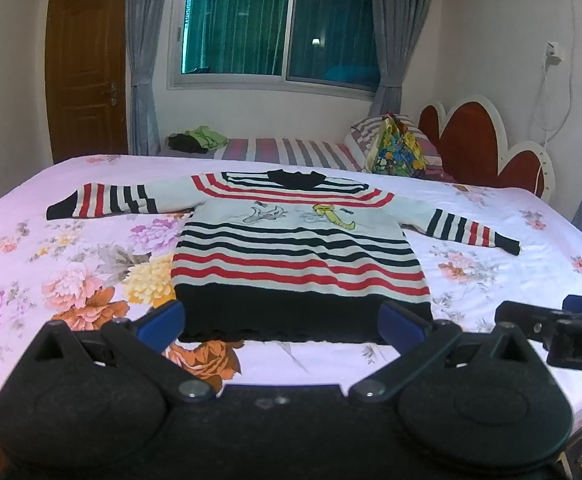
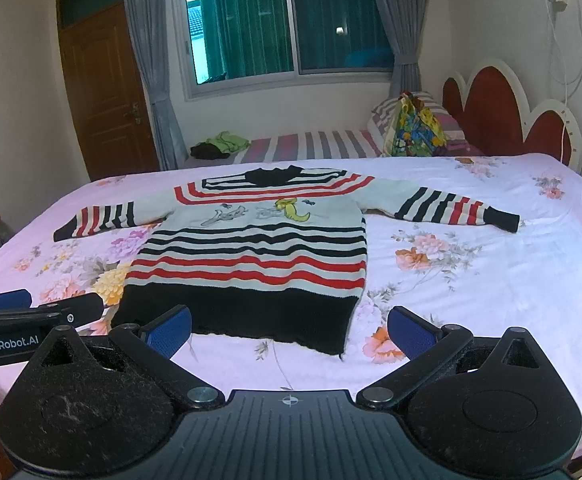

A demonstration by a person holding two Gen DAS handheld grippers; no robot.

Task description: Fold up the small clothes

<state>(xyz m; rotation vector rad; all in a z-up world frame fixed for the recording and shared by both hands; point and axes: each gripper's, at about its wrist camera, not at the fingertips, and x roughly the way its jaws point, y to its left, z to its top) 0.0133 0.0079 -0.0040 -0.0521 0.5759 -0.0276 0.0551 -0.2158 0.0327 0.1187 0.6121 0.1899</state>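
A small striped sweater [image 1: 291, 248] in white, red and black lies flat and face up on the floral bedsheet [image 1: 71, 264], both sleeves spread out, collar away from me. It also shows in the right wrist view [image 2: 251, 256]. My left gripper [image 1: 283, 324] is open and empty, hovering just before the black hem. My right gripper [image 2: 289, 326] is open and empty, near the hem's right corner. Each gripper shows at the edge of the other's view: the right gripper [image 1: 551, 328] and the left gripper [image 2: 31, 312].
A second bed with a striped sheet [image 1: 287, 150] stands behind, with a green and dark clothes pile [image 1: 197, 140] and a colourful bag [image 1: 399, 152]. A red headboard [image 1: 475, 140] is at the right, a window and a wooden door [image 1: 87, 68] behind.
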